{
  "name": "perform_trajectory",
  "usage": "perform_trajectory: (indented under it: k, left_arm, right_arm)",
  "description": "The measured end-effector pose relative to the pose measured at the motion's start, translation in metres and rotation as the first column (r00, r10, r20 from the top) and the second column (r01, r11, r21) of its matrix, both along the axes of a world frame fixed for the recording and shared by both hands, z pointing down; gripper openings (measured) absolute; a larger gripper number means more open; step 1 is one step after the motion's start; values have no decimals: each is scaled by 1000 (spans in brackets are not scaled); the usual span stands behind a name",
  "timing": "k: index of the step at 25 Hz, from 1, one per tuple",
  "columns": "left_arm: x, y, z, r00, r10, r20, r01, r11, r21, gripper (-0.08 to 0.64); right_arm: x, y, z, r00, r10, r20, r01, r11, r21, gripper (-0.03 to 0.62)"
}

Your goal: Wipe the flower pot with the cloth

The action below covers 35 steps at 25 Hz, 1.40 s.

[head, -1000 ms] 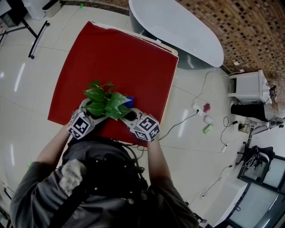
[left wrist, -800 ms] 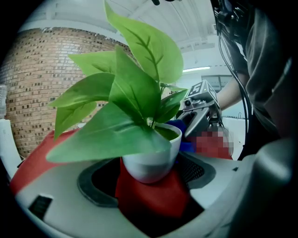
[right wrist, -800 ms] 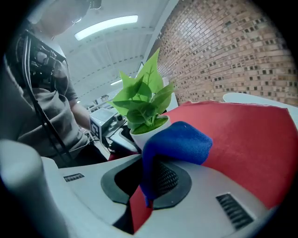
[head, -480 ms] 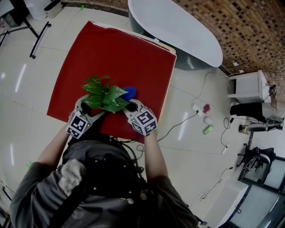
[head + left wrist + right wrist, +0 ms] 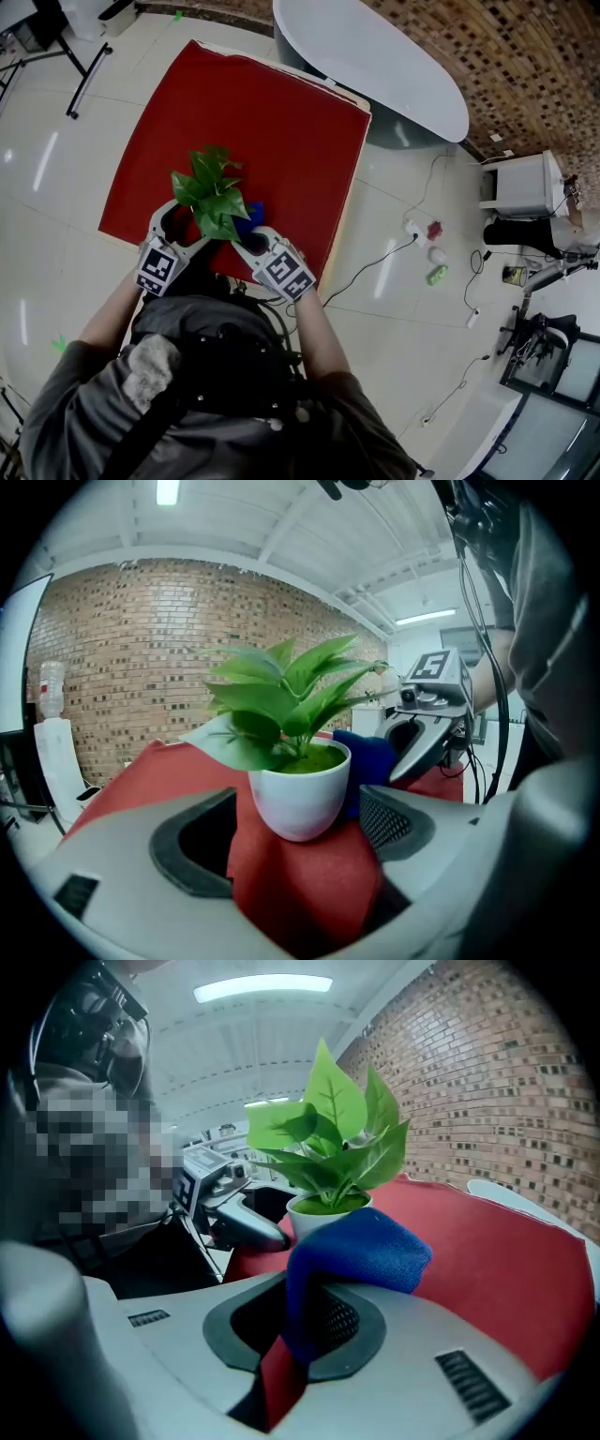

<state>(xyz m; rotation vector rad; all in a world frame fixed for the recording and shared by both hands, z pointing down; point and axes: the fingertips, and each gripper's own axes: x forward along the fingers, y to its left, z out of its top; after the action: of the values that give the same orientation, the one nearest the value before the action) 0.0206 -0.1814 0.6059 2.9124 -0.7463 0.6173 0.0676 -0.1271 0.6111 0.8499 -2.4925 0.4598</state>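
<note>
Both grippers sit further left on the red table [image 5: 281, 122] than a second ago, and the right gripper [image 5: 309, 1321] has moved the most. Its fingers are pinching the blue cloth [image 5: 361, 1246]. The cloth was out to the side of the leaves and is now close to the white flower pot [image 5: 309, 1215], just past the fingertips. The leaves have swung round too, so the pot seems to have turned or slid a little. The left gripper [image 5: 295, 808] has its fingers spread wide, and the pot stands between their tips, not squeezed. The cloth looks to be rubbing round the pot's side, so the wiping seems under way.
</note>
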Motion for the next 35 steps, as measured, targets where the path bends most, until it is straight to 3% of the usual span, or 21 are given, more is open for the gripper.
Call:
perform_trajectory:
  k: [6, 10, 12, 16, 19, 28, 35]
  left_arm:
    - [2, 1, -7, 1000, 15, 14, -16, 998, 55, 435]
    - [6, -7, -6, 999, 9, 34, -13, 996, 92, 428]
    - [8, -9, -6, 999, 22, 34, -25, 995, 96, 426]
    - [13, -12, -6, 998, 53, 30, -56, 994, 94, 422]
    - [15, -15, -3, 996, 81, 27, -83, 992, 92, 420]
    - [16, -30, 3, 986, 162, 27, -164, 984, 75, 422]
    - [19, -35, 4, 980, 199, 25, -200, 977, 77, 422]
  right_arm:
    - [-30, 21, 3, 996, -83, -15, 83, 996, -21, 63]
    - [-32, 24, 0, 997, -77, -1, 77, 997, -26, 63]
    - [-20, 19, -4, 999, -32, 22, 33, 999, -18, 63]
    - [33, -13, -16, 988, 140, 62, -141, 990, 12, 63]
    - [60, -48, -15, 980, 192, 52, -193, 981, 26, 63]
    - [32, -119, 4, 985, 118, 127, -111, 992, -59, 63]
    - [30, -98, 4, 989, 56, 135, -43, 994, -97, 63]
